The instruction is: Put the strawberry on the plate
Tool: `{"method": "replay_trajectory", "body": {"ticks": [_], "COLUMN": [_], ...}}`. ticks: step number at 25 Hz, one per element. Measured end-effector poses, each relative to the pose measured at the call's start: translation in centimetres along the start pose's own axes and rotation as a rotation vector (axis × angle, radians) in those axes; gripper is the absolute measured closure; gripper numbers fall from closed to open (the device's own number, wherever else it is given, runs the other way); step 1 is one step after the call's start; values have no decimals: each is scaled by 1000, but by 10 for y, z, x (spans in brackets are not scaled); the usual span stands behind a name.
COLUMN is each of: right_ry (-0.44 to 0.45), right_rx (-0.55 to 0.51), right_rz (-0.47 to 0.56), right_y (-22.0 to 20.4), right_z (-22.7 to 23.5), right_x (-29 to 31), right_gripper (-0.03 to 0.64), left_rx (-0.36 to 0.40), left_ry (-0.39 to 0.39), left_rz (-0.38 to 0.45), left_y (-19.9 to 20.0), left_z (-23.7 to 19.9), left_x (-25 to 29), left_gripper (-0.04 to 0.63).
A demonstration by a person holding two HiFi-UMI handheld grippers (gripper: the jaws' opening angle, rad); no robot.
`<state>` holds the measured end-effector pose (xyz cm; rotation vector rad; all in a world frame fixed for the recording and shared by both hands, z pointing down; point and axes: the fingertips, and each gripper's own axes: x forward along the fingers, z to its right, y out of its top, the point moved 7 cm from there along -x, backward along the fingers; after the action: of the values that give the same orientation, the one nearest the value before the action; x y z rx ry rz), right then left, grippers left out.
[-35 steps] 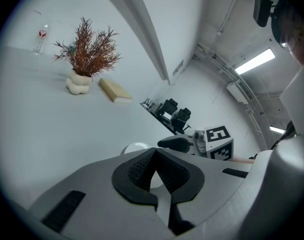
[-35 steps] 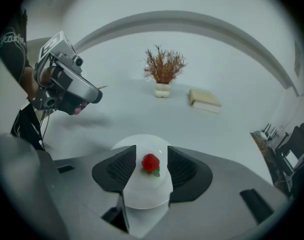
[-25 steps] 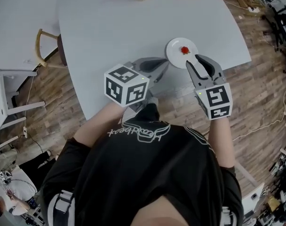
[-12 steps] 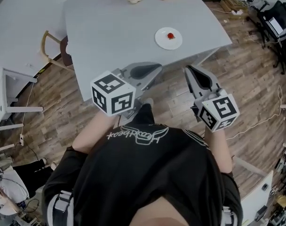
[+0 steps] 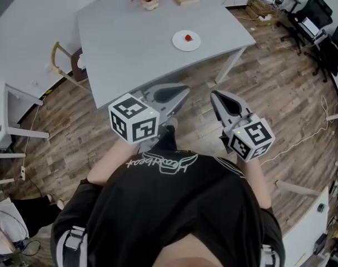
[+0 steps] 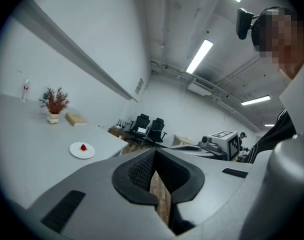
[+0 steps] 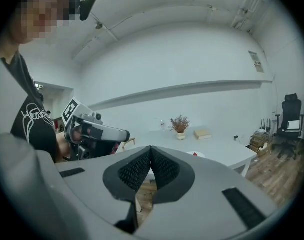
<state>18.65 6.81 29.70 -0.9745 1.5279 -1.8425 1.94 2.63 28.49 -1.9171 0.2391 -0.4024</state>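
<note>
Head view: the strawberry point(image 5: 187, 36) lies on the plate point(image 5: 180, 43) on the desk point(image 5: 130, 38), well apart from the left claw point(image 5: 183, 89) and right claw point(image 5: 214, 96).

Left gripper view: that claw is closed and empty.

Right gripper view: likewise closed and empty.

The likeliest risk is a careless swing toward the desk knocking the plate.

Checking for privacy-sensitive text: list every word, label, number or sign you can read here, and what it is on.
White cursive print on the black T-shirt: upside down, not legible.
Left black-and-white marker cube, right marker cube: square codes, no letters.
Small wall notice: too small to read.
Nothing can be quoted.
</note>
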Motion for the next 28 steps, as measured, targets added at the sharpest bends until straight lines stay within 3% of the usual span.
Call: {"method": "replay_trajectory", "body": {"ticks": [7,28], "right_ry": [-4,-55], "right_rx": [66,57], "right_rz": [27,49], "right_y": [-7,-6], "right_z": [-13,-14], "right_x": [-35,-75], "right_gripper": [609,609], "left_rx": [5,45], "left_ry": [-16,-82], "left_rz": [-11,-42], "left_y": [-9,-6], "left_z": [35,67], "left_x": [-2,15], "left_gripper": [589,589]}}
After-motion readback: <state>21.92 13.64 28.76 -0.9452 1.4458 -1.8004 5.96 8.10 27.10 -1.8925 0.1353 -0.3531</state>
